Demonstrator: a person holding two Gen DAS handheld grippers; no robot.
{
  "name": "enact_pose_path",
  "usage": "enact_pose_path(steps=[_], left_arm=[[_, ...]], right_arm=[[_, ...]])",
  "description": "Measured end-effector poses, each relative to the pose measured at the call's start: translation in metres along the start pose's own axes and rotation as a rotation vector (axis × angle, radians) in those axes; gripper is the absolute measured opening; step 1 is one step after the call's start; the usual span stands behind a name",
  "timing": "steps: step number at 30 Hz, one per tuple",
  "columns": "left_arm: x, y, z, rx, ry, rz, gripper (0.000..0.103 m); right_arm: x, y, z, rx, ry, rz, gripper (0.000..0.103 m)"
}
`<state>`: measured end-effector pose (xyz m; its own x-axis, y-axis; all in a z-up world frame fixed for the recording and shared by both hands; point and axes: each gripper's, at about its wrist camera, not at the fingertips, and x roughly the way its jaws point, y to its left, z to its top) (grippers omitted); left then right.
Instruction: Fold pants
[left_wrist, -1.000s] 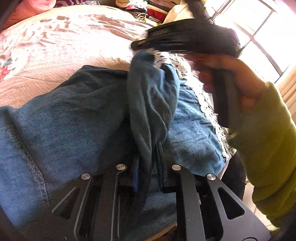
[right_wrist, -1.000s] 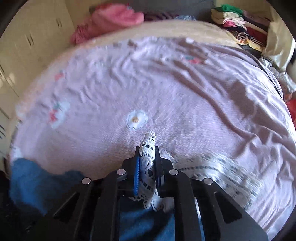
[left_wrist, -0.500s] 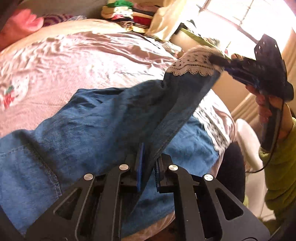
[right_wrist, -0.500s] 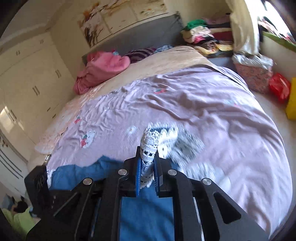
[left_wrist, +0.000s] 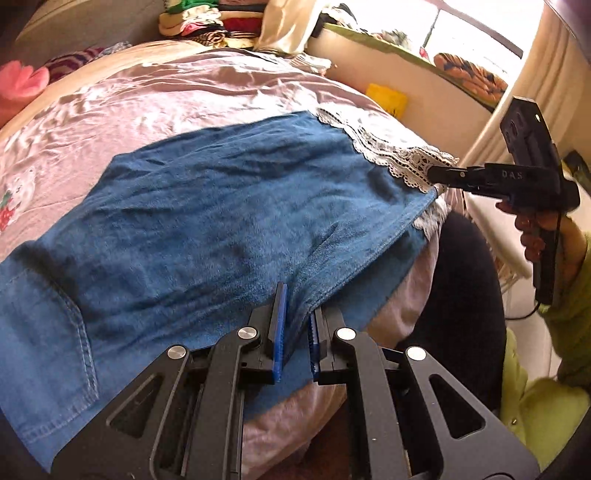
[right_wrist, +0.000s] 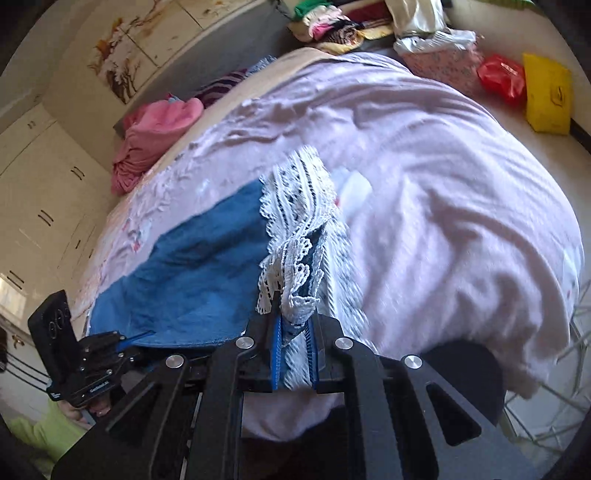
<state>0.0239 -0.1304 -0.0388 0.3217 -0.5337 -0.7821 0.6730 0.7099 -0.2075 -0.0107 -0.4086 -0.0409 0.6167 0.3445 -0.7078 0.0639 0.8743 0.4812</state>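
Blue denim pants (left_wrist: 229, 206) with white lace hems (left_wrist: 391, 155) lie stretched across a pink bedsheet (left_wrist: 177, 92). At the near edge of the bed my left gripper (left_wrist: 295, 314) is shut on the side edge of the upper leg. My right gripper (left_wrist: 434, 172), held in a hand with a green sleeve, is shut on the lace hem at the right and pulls the leg taut. In the right wrist view the right gripper (right_wrist: 295, 325) pinches bunched lace (right_wrist: 295, 236), with the blue leg (right_wrist: 199, 280) running left to the left gripper (right_wrist: 129, 341).
A pink garment pile (right_wrist: 155, 140) lies at the head of the bed, stacked clothes (left_wrist: 207, 26) behind it. Yellow (right_wrist: 546, 98) and red (right_wrist: 502, 77) bags sit on the floor past the bed's far side. White cupboards (right_wrist: 33, 192) line the wall. A dark round thing (left_wrist: 465, 314) is below the bed edge.
The right gripper swung out to the right with the lace hem, unrolling the bunched leg into a flat stretched panel. The left gripper kept its hold and shifted a little along the bed edge.
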Motion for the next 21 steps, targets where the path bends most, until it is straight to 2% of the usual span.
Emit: enact_pose_path(steps=[9, 13, 15, 17, 19, 21], left_arm=[[0.004, -0.003, -0.009, 0.008, 0.017, 0.005, 0.005], [0.017, 0.001, -0.015, -0.007, 0.044, 0.008, 0.005], [0.019, 0.000, -0.016, -0.005, 0.037, 0.010, 0.005], [0.017, 0.001, -0.016, -0.007, 0.033, 0.005, 0.005], [0.016, 0.000, -0.015, 0.000, 0.031, 0.004, 0.005], [0.015, -0.002, -0.016, 0.004, 0.028, 0.007, 0.005]], right_arm=[[0.008, -0.012, -0.018, 0.026, 0.055, -0.028, 0.010], [0.011, -0.008, -0.023, -0.011, 0.071, -0.061, 0.011], [0.006, -0.006, -0.022, -0.028, 0.074, -0.078, 0.015], [-0.005, -0.003, -0.022, -0.047, 0.068, -0.110, 0.028], [-0.020, 0.002, -0.019, -0.077, 0.020, -0.169, 0.033], [-0.031, 0.011, -0.015, -0.117, -0.035, -0.190, 0.034]])
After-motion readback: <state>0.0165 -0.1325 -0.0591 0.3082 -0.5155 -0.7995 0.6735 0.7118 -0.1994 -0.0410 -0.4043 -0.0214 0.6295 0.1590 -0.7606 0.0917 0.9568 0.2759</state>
